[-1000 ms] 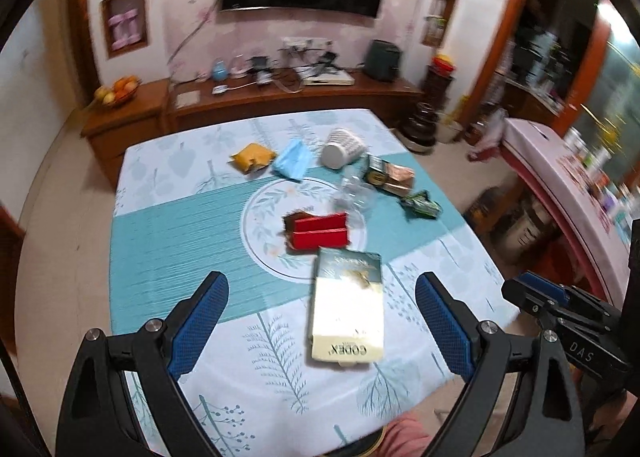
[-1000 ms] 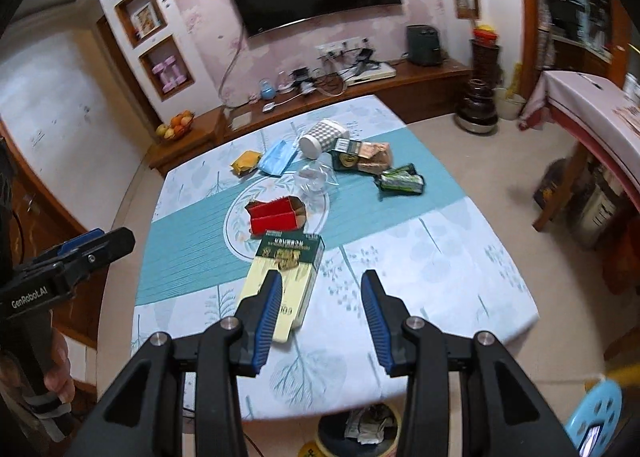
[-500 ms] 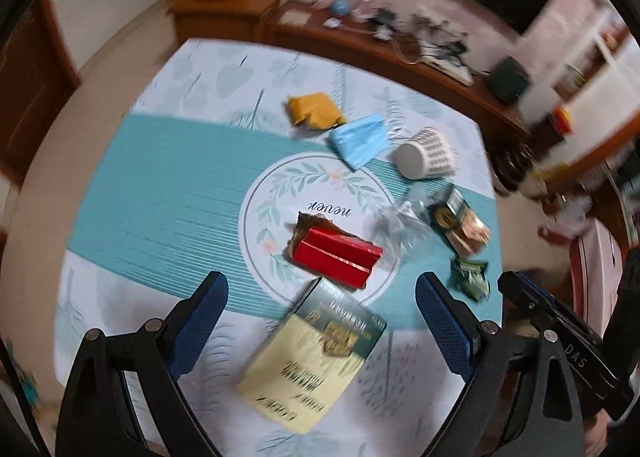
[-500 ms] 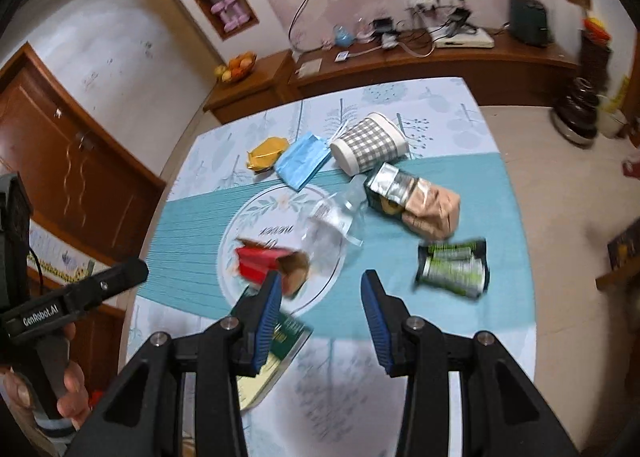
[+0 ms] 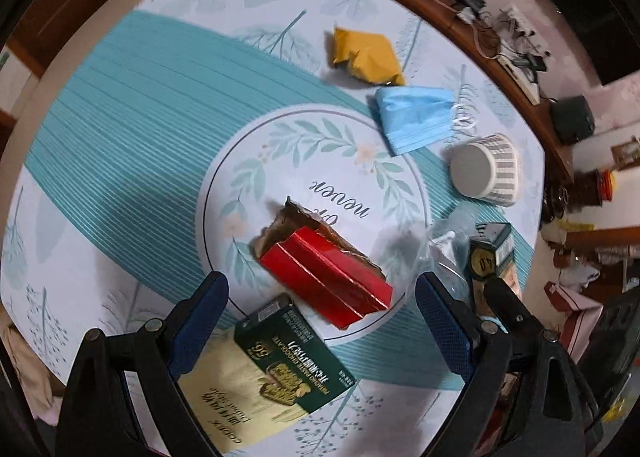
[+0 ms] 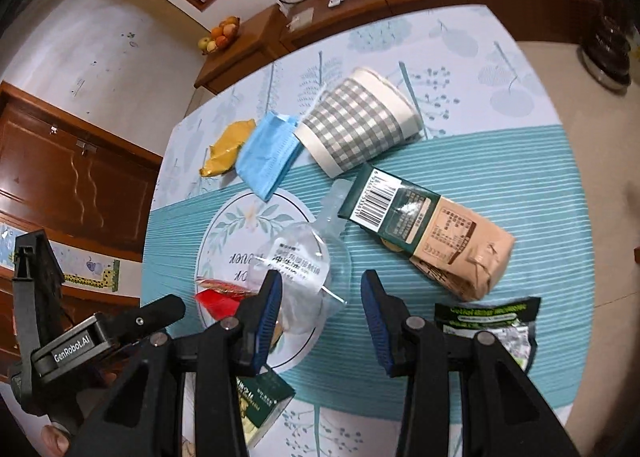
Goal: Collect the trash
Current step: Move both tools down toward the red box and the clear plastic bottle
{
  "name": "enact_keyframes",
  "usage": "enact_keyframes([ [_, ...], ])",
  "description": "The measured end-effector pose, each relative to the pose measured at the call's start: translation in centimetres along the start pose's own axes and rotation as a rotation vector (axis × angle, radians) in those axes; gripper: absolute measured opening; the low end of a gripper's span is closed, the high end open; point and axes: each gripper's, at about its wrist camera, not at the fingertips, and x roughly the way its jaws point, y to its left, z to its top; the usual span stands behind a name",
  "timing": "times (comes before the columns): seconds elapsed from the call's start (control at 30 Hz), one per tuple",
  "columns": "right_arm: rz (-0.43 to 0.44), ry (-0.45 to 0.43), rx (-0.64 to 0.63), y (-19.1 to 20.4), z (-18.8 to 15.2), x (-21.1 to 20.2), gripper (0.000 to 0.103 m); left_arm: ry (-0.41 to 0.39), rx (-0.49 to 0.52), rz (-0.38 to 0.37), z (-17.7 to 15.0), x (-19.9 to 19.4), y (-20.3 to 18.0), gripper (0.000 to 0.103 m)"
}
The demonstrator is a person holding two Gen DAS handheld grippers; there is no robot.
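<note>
Trash lies scattered on the table. My left gripper (image 5: 322,315) is open, hovering over a torn red box (image 5: 326,281) and a green-and-cream chocolate box (image 5: 276,369). My right gripper (image 6: 320,309) is open above a clear plastic wrapper (image 6: 308,261). Further off lie a yellow wrapper (image 5: 366,57), a blue face mask (image 5: 416,117), a tipped checked paper cup (image 6: 356,125), a green-and-tan packet (image 6: 428,233) and a dark green pouch (image 6: 488,321). The left gripper's body (image 6: 80,341) shows in the right wrist view.
The table has a teal-and-white leaf-print cloth (image 5: 132,105) with a round motif. A wooden sideboard (image 6: 360,9) with cables, devices and a fruit bowl (image 6: 220,35) runs behind the table. A wooden door (image 6: 72,177) stands at left.
Both grippers have moved forward and down over the table, closer to the trash. The left has come over the red box; the right has come over the clear wrapper. Jaws stay open.
</note>
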Motion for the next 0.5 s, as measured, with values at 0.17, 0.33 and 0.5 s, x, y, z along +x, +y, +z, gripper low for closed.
enact_keyframes([
  [0.17,0.013,0.026,0.006,-0.5,0.5,1.2,0.041,0.066,-0.054,-0.012,0.4,2.2,0.1,0.082],
  [0.33,0.026,0.042,0.009,-0.6,0.7,1.8,0.041,0.133,-0.069,-0.036,0.4,4.5,-0.4,0.081],
  [0.5,0.029,0.057,-0.003,-0.2,0.7,2.6,0.041,0.150,-0.064,-0.062,0.1,5.8,-0.7,0.063],
])
